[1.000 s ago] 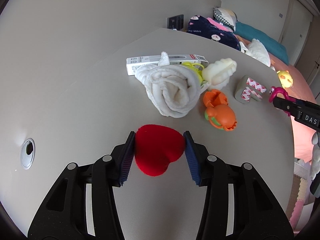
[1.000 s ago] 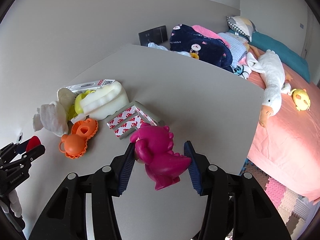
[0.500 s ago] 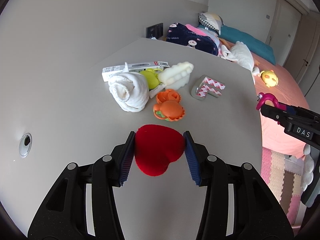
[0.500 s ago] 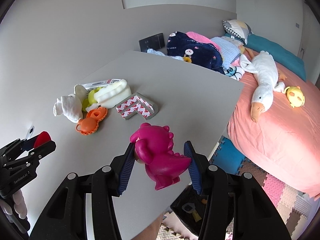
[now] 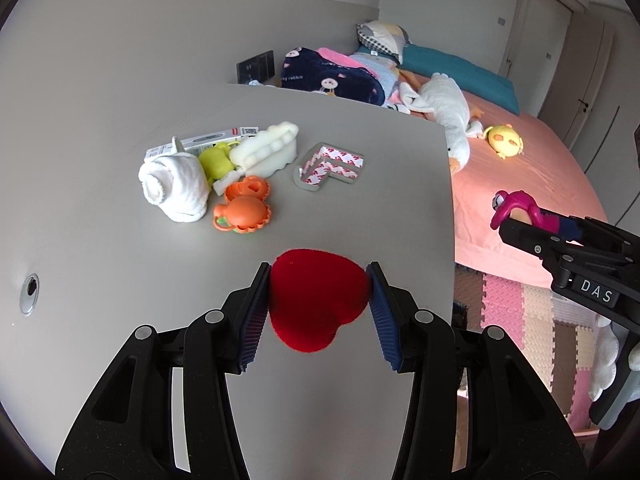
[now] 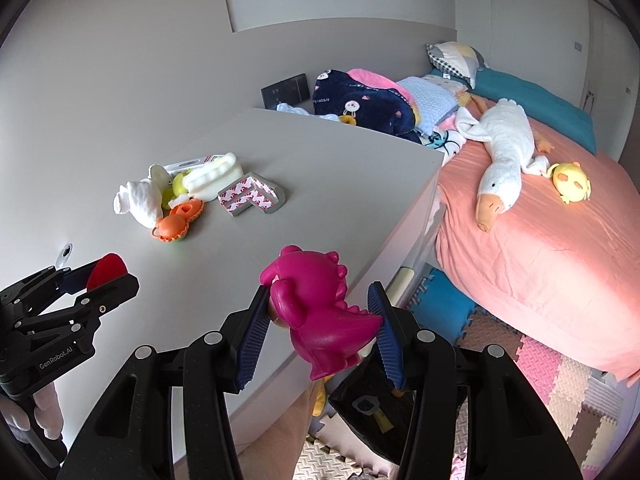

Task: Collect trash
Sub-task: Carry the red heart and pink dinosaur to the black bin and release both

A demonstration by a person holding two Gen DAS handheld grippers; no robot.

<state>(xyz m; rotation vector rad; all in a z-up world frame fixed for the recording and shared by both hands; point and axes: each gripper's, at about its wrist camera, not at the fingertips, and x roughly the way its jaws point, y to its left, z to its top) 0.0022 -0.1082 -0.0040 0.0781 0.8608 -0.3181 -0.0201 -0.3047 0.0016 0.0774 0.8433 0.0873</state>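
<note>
We hold a red heart (image 5: 318,306) clamped between the pads of the left gripper (image 5: 318,312), above the near part of the grey table (image 5: 120,248); the right gripper (image 6: 320,328) pinches a magenta dinosaur toy (image 6: 320,316) over the table's near corner, above the floor mats (image 6: 532,372); a dark bag (image 6: 368,404) lies on the floor below that corner, its contents unclear to us; farther back on the table sit a rolled white towel (image 5: 176,186), an orange toy (image 5: 244,210), a yellow-green toy (image 5: 216,162), a white box (image 5: 208,140), a cream foam piece (image 5: 268,152) and a grey corner guard (image 5: 328,168).
</note>
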